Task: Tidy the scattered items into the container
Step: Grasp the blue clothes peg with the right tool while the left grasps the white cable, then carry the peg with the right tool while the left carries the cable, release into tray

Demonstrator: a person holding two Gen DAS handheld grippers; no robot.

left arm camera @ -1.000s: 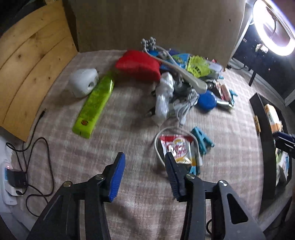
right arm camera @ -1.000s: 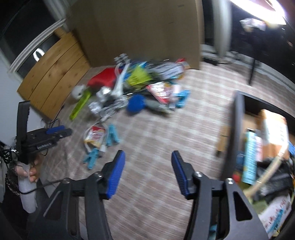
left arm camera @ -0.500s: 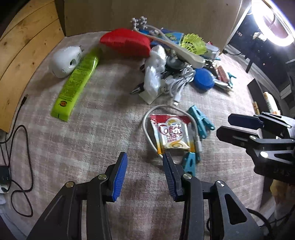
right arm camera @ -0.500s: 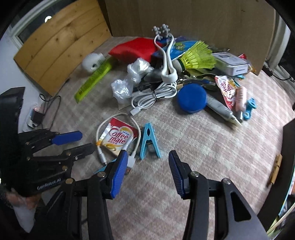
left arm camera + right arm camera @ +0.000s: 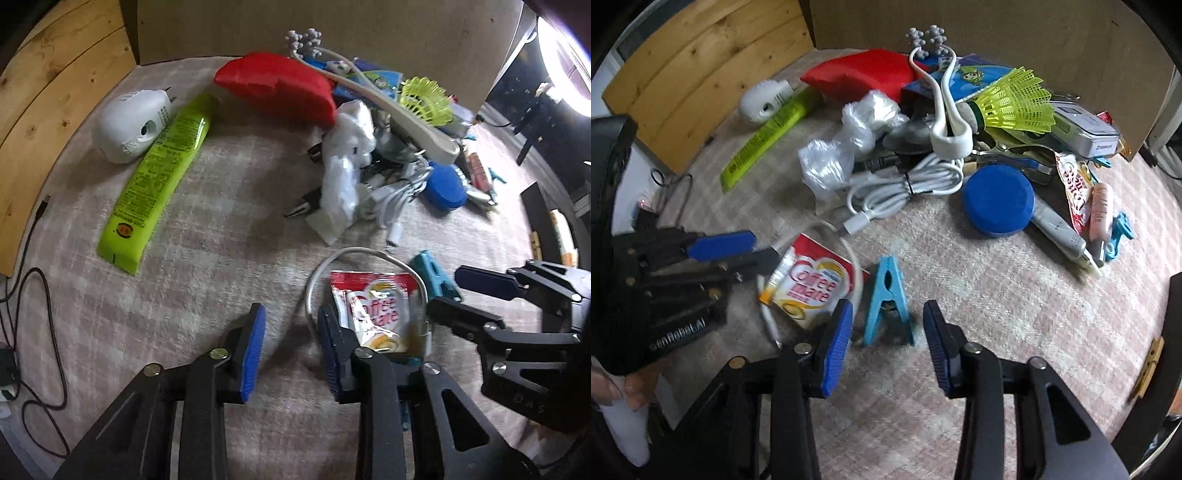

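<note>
A Coffee-mate sachet [image 5: 376,310] lies on the checked cloth inside a loop of white cable [image 5: 314,280]. My left gripper [image 5: 291,350] is open, low over the cloth, its right finger at the sachet's left edge. The sachet also shows in the right wrist view [image 5: 812,291]. My right gripper [image 5: 886,343] is open, its fingers on either side of the near end of a blue clothes peg [image 5: 886,299]. In the left wrist view the right gripper [image 5: 461,299] shows beside the peg [image 5: 432,273]. The black container [image 5: 550,229] is at the far right.
A pile lies beyond: red pouch [image 5: 860,74], green tube [image 5: 159,177], white plug-in device [image 5: 129,125], crumpled plastic [image 5: 846,147], white coiled cable [image 5: 905,188], blue round lid [image 5: 997,203], yellow shuttlecock [image 5: 1015,103], white massager [image 5: 942,92]. A wooden board [image 5: 48,103] stands on the left.
Both grippers have moved forward and down toward the cloth. The left one has closed in on the sachet; the right one now straddles the blue peg.
</note>
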